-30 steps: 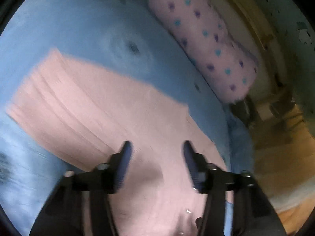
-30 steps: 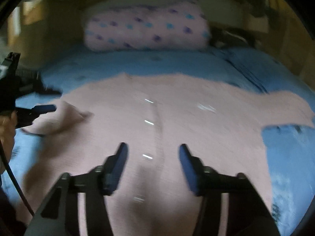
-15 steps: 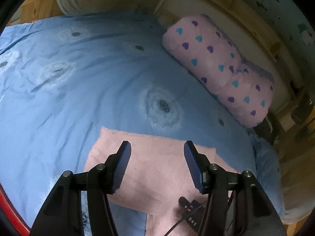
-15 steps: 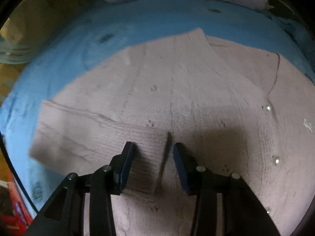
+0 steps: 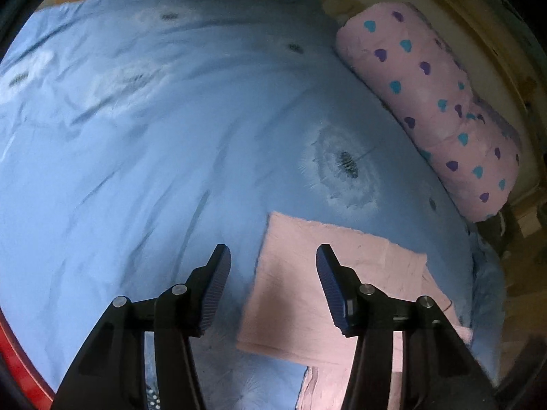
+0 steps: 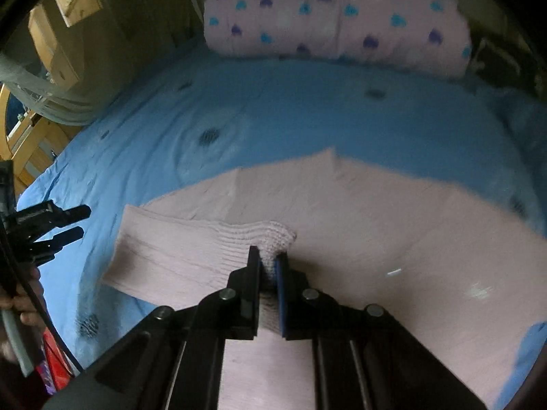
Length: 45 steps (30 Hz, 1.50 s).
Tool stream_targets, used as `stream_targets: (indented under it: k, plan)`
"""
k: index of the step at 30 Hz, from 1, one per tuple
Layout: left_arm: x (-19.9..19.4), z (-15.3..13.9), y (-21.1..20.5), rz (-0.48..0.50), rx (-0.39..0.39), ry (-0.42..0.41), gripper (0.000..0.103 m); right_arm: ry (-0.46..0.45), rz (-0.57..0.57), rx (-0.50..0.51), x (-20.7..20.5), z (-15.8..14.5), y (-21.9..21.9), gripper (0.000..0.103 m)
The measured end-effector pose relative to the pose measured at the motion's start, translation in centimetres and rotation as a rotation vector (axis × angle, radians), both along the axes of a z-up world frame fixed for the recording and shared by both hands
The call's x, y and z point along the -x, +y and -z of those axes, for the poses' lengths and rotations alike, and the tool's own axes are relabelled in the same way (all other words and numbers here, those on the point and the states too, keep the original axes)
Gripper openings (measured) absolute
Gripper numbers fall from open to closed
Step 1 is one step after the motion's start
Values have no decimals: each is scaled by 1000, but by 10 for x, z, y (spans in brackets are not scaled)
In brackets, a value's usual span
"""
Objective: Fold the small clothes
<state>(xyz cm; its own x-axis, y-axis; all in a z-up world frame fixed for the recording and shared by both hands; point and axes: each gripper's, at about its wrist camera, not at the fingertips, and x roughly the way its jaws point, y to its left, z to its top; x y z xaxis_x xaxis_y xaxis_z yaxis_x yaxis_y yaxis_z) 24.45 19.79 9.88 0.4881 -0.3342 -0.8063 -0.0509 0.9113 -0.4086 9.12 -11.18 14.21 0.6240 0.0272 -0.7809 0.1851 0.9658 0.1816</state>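
Note:
A pink knitted sweater (image 6: 376,239) lies spread on the blue bed sheet (image 6: 307,119). My right gripper (image 6: 268,263) is shut on the ribbed cuff (image 6: 273,235) of its folded-over sleeve, and the knit bunches up between the pads. In the left wrist view the sleeve (image 5: 307,290) lies flat as a pink rectangle. My left gripper (image 5: 271,263) hovers over its left edge, its jaws closing slowly and the pads touching no cloth. The left gripper (image 6: 51,225) also shows at the left edge of the right wrist view, apart from the sweater.
A pink pillow with purple and teal hearts (image 5: 437,102) lies along the wooden headboard (image 5: 512,68). A hand (image 6: 24,307) holds the left gripper's handle. Wooden furniture (image 6: 61,34) stands beyond the bed's left side. Bare blue sheet (image 5: 136,136) stretches to the left.
My right gripper has shut on the sleeve cuff and raised it a little. My left gripper has slid left, off the sweater's body to the sleeve's edge.

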Motion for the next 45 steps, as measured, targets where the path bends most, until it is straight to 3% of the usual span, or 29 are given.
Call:
stream_targets:
  k: [3, 7, 14, 17, 26, 33, 36, 40, 42, 45]
  plan:
    - [4, -1, -19, 79, 45, -16, 27, -23, 40, 30, 23, -12, -34, 8]
    - [6, 9, -44, 183, 99, 46, 20, -37, 95, 64, 49, -19, -73, 8]
    - [15, 13, -90, 296, 68, 54, 18, -23, 165, 81, 78, -11, -122, 8]
    - [17, 14, -104, 321, 94, 68, 18, -34, 183, 56, 86, -7, -133, 8]
    - [18, 25, -120, 333, 38, 91, 18, -37, 226, -36, 102, 5, -161, 8]
    - [14, 35, -112, 316, -39, 84, 18, -30, 224, -31, 114, 4, -162, 8]
    - [12, 42, -110, 320, -30, 90, 18, -6, 234, -24, 117, 13, -168, 8]
    - [13, 48, -114, 330, -24, 101, 9, 24, 275, -56, 118, 29, -184, 8]
    - [14, 47, -118, 340, 20, 104, 9, 41, 299, -73, 118, 39, -190, 9]
    - [20, 40, -127, 362, 23, 72, 9, 92, 330, -98, 115, 58, -197, 11]
